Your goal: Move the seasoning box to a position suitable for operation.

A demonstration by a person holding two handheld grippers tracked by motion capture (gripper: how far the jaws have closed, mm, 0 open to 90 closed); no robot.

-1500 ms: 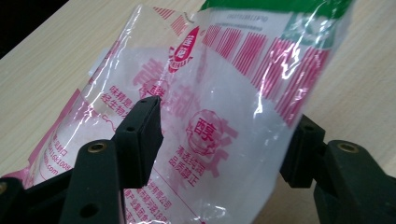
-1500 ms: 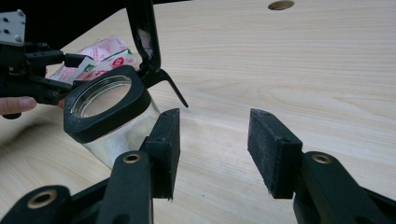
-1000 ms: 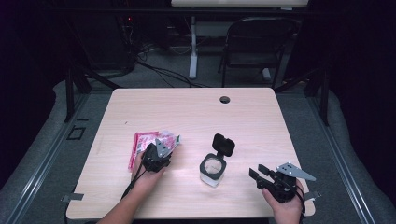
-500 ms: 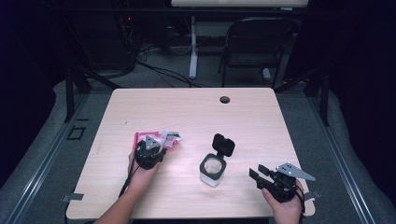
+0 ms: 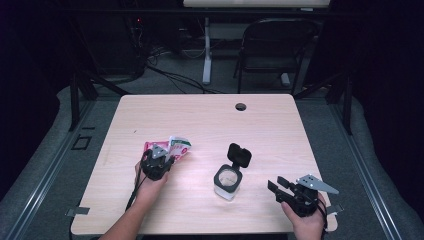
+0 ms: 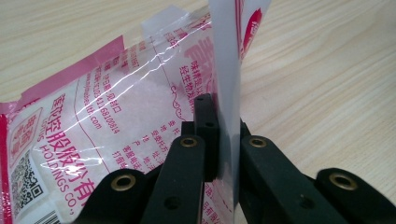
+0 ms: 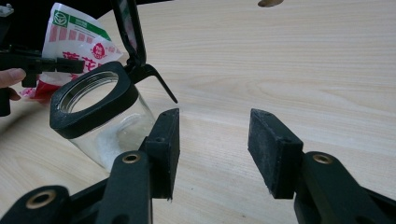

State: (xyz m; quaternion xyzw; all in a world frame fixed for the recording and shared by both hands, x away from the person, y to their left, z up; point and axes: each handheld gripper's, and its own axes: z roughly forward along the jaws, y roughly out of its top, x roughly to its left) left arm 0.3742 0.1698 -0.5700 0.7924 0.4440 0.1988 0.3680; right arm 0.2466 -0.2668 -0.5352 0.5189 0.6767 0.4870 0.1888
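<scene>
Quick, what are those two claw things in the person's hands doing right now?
Left gripper: just closed on the pink-and-white plastic bag, gripping its edge.
Right gripper: open, holding nothing.

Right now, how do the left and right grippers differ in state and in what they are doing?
The left gripper has its fingers shut on the edge of the pink and white bag; the right gripper is open and holds nothing. The left gripper sits over the bag at the table's left; the right gripper waits beside the open glass jar, apart from it. Both are hand-held, with black fingers.
</scene>
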